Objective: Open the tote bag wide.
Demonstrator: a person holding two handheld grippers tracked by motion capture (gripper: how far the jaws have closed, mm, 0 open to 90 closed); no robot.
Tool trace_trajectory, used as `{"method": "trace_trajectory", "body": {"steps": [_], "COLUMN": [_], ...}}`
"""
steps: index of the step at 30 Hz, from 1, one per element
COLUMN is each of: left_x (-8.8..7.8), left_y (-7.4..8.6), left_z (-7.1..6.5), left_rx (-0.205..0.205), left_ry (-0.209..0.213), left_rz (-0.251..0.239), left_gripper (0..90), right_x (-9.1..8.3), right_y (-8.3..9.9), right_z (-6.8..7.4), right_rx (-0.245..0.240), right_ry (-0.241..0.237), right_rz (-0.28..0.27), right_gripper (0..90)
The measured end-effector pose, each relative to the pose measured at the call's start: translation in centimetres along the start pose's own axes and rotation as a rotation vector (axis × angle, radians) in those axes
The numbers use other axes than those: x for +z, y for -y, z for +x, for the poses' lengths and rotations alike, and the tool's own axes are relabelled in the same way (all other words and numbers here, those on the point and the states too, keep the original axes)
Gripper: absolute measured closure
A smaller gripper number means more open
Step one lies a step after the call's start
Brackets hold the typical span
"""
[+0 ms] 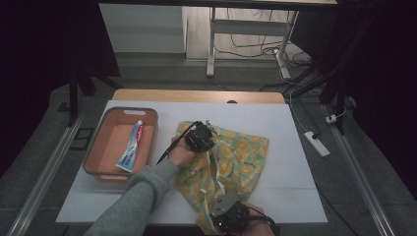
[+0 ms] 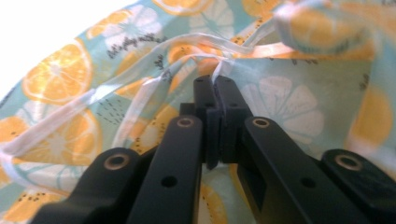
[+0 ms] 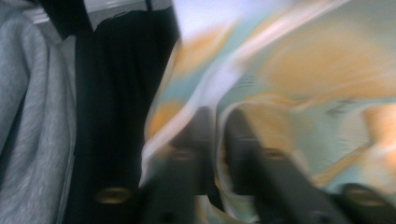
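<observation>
At six o'clock on the table (image 1: pixel 295 196), the right gripper (image 1: pixel 227 216) sits on the near edge of the cloth bag (image 1: pixel 243 162). In the right gripper view the picture is blurred, but a fold of the cloth (image 3: pixel 219 140) seems to stand between the jaws; I judge that it grasps the cloth, though the pads are not clear.

A little further, near the centre, the left gripper (image 1: pixel 200 135) rests on the far-left corner of the bag. In the left gripper view its jaws are clenched on the white drawstring (image 2: pixel 219 72), which runs away over the cloth in thin flat loops.

The bag lies flat and wrinkled, not yet opened, so I think the work is at an early step: both ends are taken, but nothing is packed.

At nine o'clock stands the tray (image 1: pixel 98 147), with the toothpaste tube (image 1: pixel 132 146) lying inside it, well apart from the bag.

The bag is soft, thin fabric, pale green with orange slices printed. The tray is rigid, rectangular with rounded corners, orange inside and with a grey rim. The tube is smooth, long and flat.
</observation>
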State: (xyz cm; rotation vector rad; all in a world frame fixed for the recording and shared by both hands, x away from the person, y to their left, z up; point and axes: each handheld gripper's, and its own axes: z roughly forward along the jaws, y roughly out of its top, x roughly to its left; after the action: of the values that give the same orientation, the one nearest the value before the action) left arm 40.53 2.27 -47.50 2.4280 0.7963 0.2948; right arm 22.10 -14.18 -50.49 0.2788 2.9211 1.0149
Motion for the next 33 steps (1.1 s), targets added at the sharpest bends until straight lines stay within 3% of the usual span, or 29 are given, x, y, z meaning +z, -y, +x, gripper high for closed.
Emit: {"method": "trace_trajectory", "body": {"steps": [3,4,5,7,10,13,14,16,19,21,24,30,33], "left_x": [-0.8,-1.4,-3.0,-3.8,-6.3,-8.3,-8.7,-9.0,-8.3,-7.6,-7.0,-7.2,-7.2], "left_y": [0.2,0.4,0.8,1.1,2.1,3.2,3.6,4.3,5.4,6.2,7.5,9.6,10.4], "left_z": [-0.4,-0.7,-1.2,-1.5,-2.5,-3.6,-4.0,-4.9,-6.2,-6.6,-6.8,-7.1,-7.2], "left_rx": [0.012,0.025,0.041,0.048,0.072,0.101,0.111,0.136,0.156,0.148,0.110,0.079,0.085], "left_ry": [0.015,0.013,0.002,0.007,0.003,0.018,0.032,0.063,0.053,0.042,0.038,-0.003,-0.035], "left_rz": [-0.019,-0.033,-0.062,-0.072,-0.113,-0.137,-0.138,-0.130,-0.077,-0.051,-0.028,-0.010,0.010], "left_gripper": [61.4,61.4,48.9,40.3,37.6,36.4,36.4,36.6,36.3,35.5,38.6,40.6,43.1], "right_x": [-1.0,-1.0,-2.3,-3.9,-6.0,-6.7,-6.7,-6.5,-5.6,-4.5,-3.9,-1.8,-0.5], "right_y": [-0.1,-0.1,-0.1,-0.1,0.2,0.3,0.3,0.3,0.0,-0.2,-0.5,-1.7,-2.0], "right_z": [-0.4,-0.4,-0.8,-1.3,-2.2,-2.8,-3.5,-3.9,-5.1,-6.6,-7.5,-8.9,-9.8], "right_rx": [0.014,0.014,0.041,0.062,0.094,0.127,0.141,0.145,0.144,0.166,0.172,0.158,0.154], "right_ry": [0.026,0.026,0.039,0.072,0.154,0.221,0.251,0.255,0.285,0.290,0.290,0.269,0.285], "right_rz": [-0.035,-0.035,-0.086,-0.139,-0.202,-0.214,-0.200,-0.192,-0.147,-0.114,-0.098,-0.048,0.007], "right_gripper": [59.8,59.8,56.6,54.8,51.2,49.7,49.5,49.4,48.1,47.7,47.7,48.6,58.2]}}
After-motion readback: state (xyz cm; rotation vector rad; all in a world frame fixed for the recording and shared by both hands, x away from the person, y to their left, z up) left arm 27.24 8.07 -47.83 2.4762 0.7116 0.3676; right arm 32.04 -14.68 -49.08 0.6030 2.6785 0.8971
